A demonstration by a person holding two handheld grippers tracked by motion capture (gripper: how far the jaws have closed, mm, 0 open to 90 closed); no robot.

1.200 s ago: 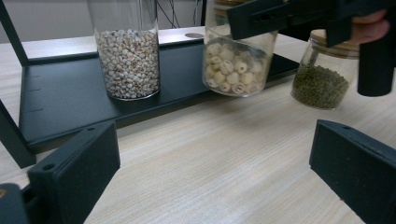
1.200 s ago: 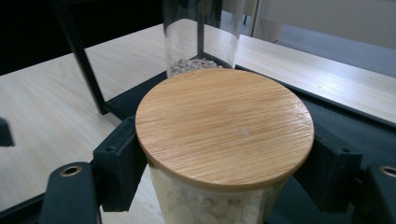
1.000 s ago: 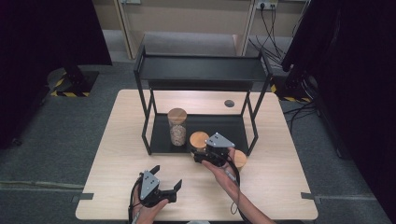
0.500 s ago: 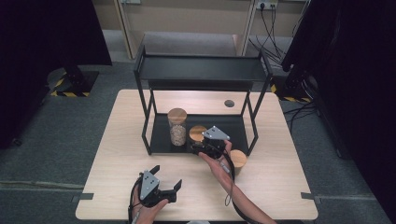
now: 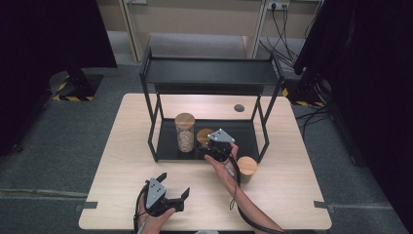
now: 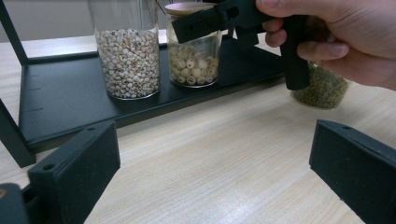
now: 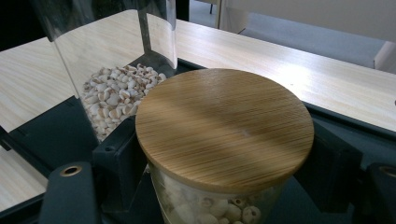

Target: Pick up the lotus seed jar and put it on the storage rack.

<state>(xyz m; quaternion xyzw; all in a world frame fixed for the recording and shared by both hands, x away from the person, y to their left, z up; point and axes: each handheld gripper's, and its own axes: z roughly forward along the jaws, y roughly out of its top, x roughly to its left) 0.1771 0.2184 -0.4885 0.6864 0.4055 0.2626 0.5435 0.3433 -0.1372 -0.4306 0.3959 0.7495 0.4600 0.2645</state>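
The left gripper (image 5: pixel 176 197) rests on the table (image 5: pixel 292 195) with its jaws spread wide and nothing between them, well short of the rack. Ahead of it, the right gripper (image 5: pixel 207 149) is clamped on a short wooden-lidded jar (image 7: pixel 224 140) of pale round seeds, on the black shelf tray (image 6: pixel 60 100), just beside a taller grain jar (image 5: pixel 184 132). A third jar (image 5: pixel 247 167) stands on the table by the right wrist.
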